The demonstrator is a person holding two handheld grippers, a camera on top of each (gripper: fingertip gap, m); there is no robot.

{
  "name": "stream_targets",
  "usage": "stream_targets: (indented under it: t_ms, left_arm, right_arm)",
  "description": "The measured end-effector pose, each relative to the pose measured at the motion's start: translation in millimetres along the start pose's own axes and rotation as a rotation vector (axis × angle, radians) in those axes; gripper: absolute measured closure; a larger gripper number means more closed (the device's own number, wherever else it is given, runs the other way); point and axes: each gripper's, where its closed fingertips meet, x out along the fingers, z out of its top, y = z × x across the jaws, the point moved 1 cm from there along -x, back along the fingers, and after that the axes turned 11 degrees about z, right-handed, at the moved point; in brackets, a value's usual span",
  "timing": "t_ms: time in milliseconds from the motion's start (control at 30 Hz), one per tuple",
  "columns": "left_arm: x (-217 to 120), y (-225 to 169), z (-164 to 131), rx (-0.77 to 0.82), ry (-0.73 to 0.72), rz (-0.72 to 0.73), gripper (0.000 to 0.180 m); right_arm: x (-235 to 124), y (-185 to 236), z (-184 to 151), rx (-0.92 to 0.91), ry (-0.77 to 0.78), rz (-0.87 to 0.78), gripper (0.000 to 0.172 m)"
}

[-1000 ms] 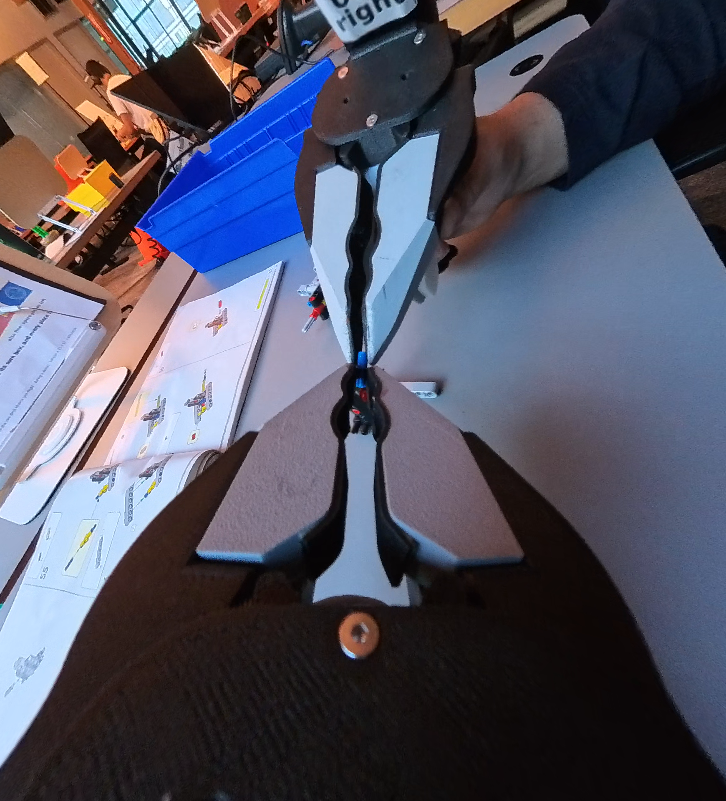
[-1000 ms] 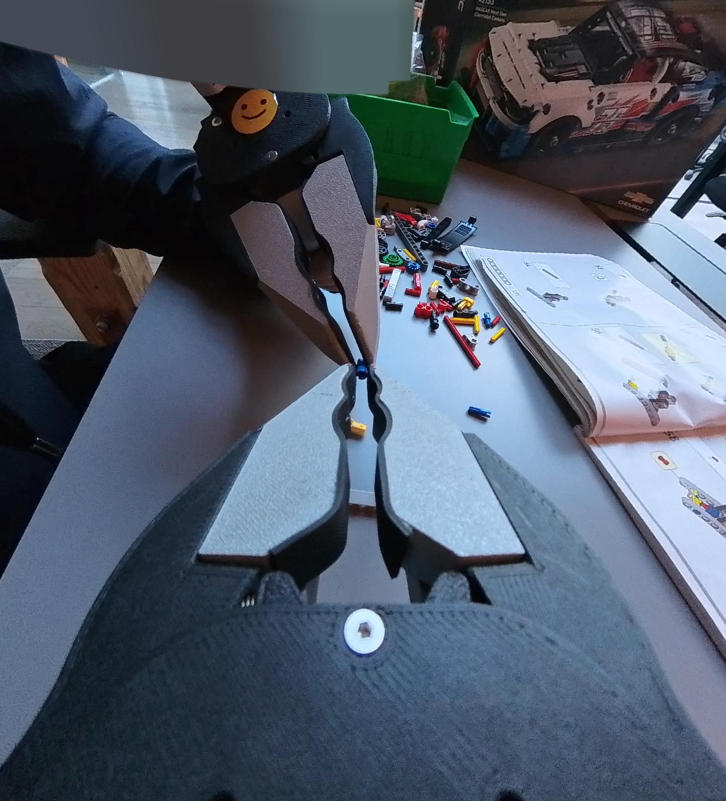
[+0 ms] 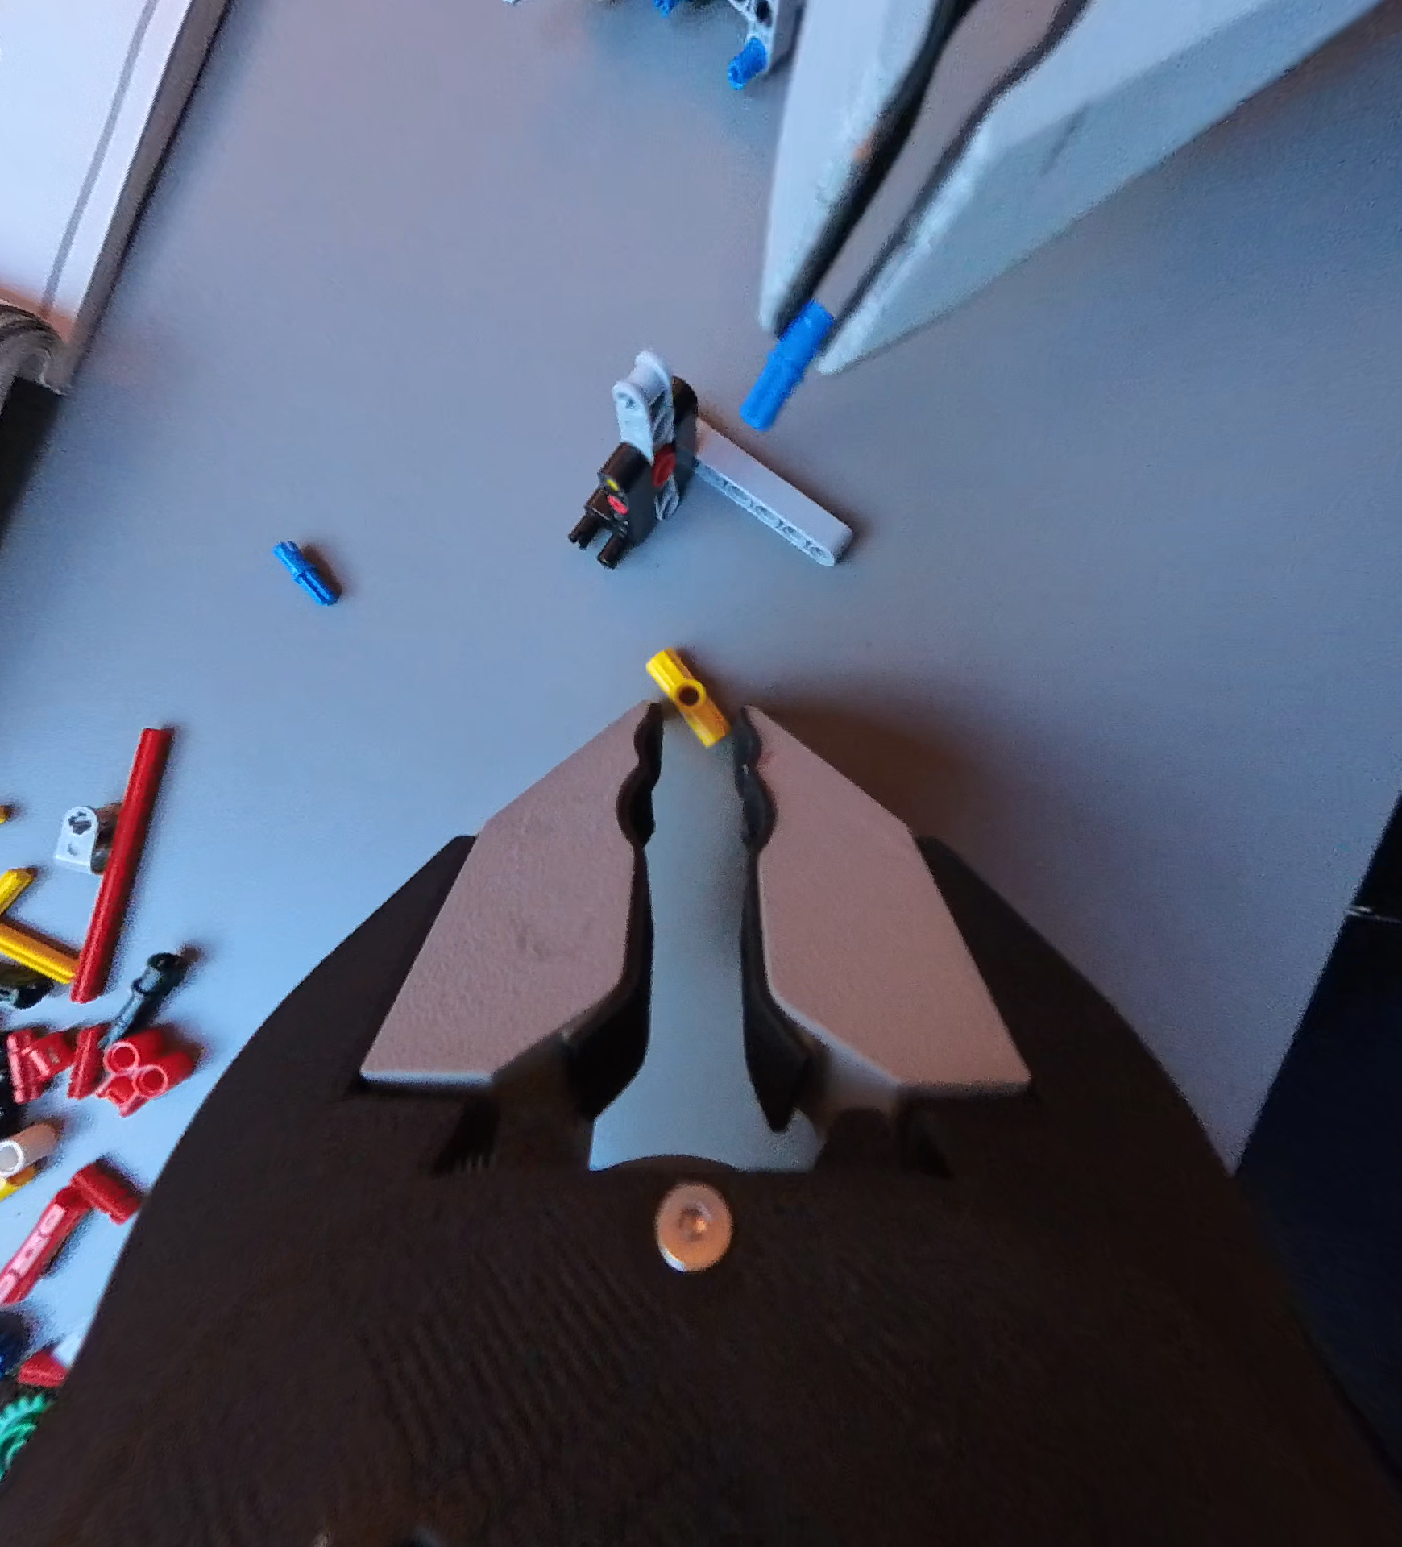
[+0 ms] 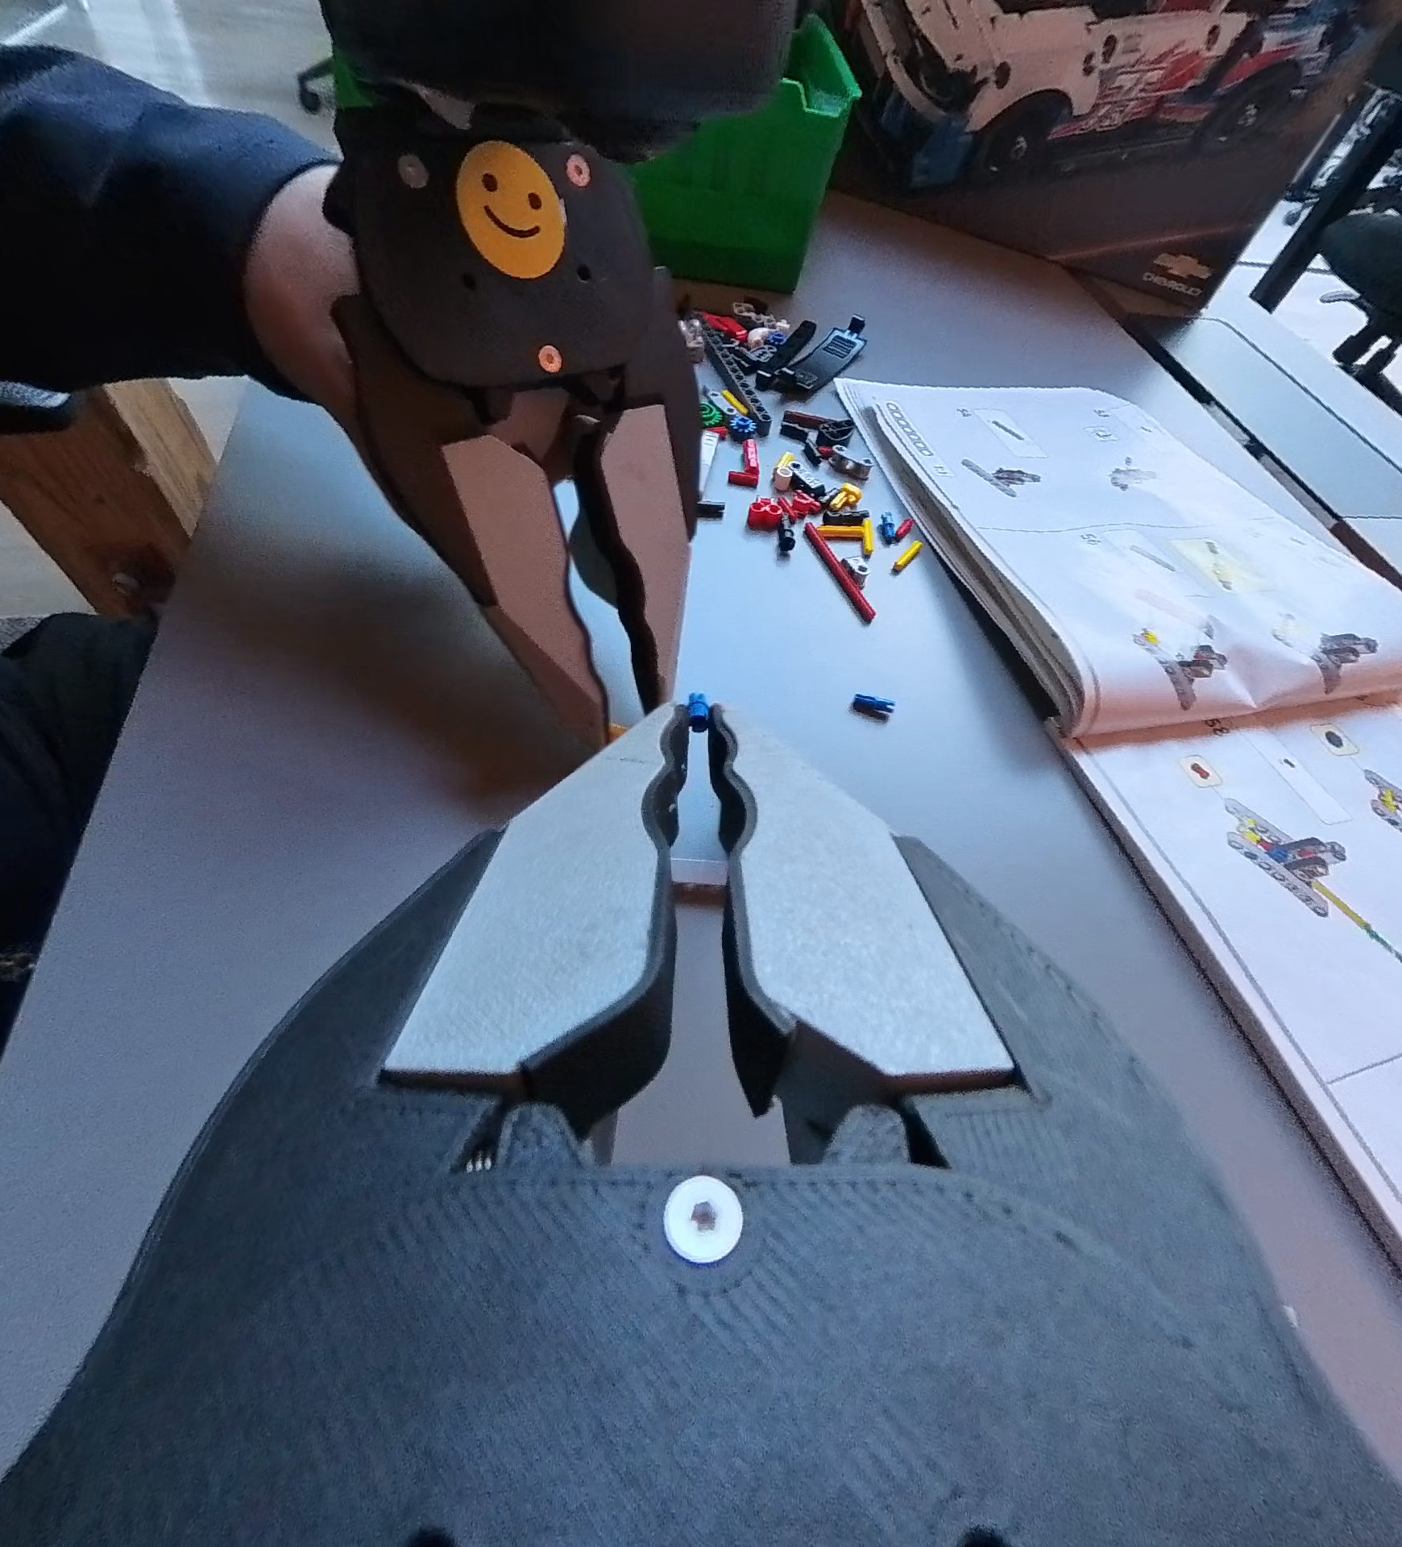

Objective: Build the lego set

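Office or lab workspace: grey surface with loose building-toy parts, instruction booklet, green bin, office chair.

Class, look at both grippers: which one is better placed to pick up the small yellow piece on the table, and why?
Left, probably. The left gripper is open with the yellow piece lying right at its fingertips, while the right gripper is already shut on a blue pin.

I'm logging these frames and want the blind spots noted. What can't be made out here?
- Left gripper over the yellow connector: left wrist view, contact unclear.
- Small assembly: hidden behind the right gripper in its own view.
- Loose parts pile: cut by left edge.
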Motion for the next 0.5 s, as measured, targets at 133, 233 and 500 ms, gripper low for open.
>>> stream_targets:
  t_ms: [133, 233, 500]
  left_arm:
    - [1.7, 3.9, 0.3, -0.001, 0.004, 0.006, 0.175]
    - [2.2, 4.9, 0.9, 0.014, -0.021, -0.018, 0.175]
    - [-3.5, 7.8, -1.3, 0.012, 0.003, -0.062, 0.16]
  right_arm:
    - [3.8, 6.9, -4.1, -0.019, 0.031, 0.023, 0.171]
    - [7.4, 9.6, -10.7, 0.009, 0.052, 0.056, 0.171]
    - [9.3, 7.1, -17.4, 0.051, 0.073, 0.071, 0.171]
